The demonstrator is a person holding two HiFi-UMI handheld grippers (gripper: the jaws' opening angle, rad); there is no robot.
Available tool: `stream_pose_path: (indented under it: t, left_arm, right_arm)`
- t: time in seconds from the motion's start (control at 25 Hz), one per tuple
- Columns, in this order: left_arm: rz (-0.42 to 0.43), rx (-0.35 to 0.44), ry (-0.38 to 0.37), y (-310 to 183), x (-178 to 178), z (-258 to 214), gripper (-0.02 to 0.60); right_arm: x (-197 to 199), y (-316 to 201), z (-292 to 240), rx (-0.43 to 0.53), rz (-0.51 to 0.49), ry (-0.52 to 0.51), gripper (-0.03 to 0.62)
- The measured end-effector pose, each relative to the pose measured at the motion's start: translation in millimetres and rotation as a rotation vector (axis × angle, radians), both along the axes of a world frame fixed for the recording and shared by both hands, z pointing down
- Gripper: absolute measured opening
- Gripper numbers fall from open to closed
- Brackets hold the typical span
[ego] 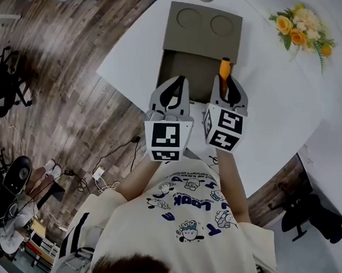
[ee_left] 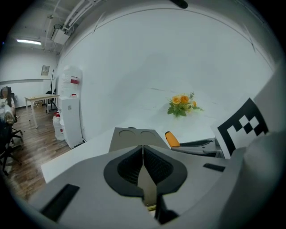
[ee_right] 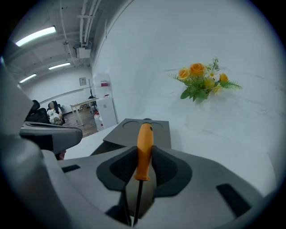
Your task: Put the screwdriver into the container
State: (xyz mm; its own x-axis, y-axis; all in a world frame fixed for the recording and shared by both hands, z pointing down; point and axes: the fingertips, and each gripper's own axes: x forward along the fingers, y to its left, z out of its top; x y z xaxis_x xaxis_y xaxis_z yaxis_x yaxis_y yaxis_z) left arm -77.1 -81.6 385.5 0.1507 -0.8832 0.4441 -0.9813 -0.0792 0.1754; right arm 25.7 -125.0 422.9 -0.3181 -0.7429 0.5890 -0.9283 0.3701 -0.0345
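Item: orange-handled screwdriver with thin dark metal shaft (ee_right: 144, 145), clamped by the handle between the dark ribbed pads of the right gripper (ee_right: 144, 157). The jaws stand partly apart, closed on the handle; the handle end sticks out toward 12 o'clock and the shaft runs back toward 6 o'clock. In the head view the handle tip sits over the 3 o'clock edge of the container's open part, not inside it. Item: grey-green rectangular container (ego: 184, 67), open, on the white round table (ego: 276, 110), with a flat section bearing two round recesses at its 12 o'clock end. Item: left gripper (ee_left: 143, 150), jaws pressed together with nothing between them, just beside the right gripper at its 9 o'clock, pointing at the container. Item: bunch of yellow and orange flowers with green leaves (ego: 302, 28), on the table at 2 o'clock of the container, well apart. Item: grey wood-plank floor (ego: 65, 69), at 9 o'clock of the table.
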Motion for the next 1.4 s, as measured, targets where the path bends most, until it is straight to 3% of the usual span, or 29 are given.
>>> stream_pose_path:
  t: [0.36, 0.8, 1.4]
  left_arm:
    - [-0.03, -0.047, 0.011, 0, -21, 22, 0.021]
    - [-0.028, -0.095, 0.032, -2, -23, 42, 0.021]
    - [-0.056, -0.138, 0.04, -5, -34, 61, 0.021]
  right_arm:
    - [-24, -8, 26, -0.005, -0.104, 0.065, 0.115]
    - [-47, -7, 49, 0.017, -0.297, 0.183, 0.115]
    - [-77, -2, 80, -0.021, -0.509, 0.283, 0.115]
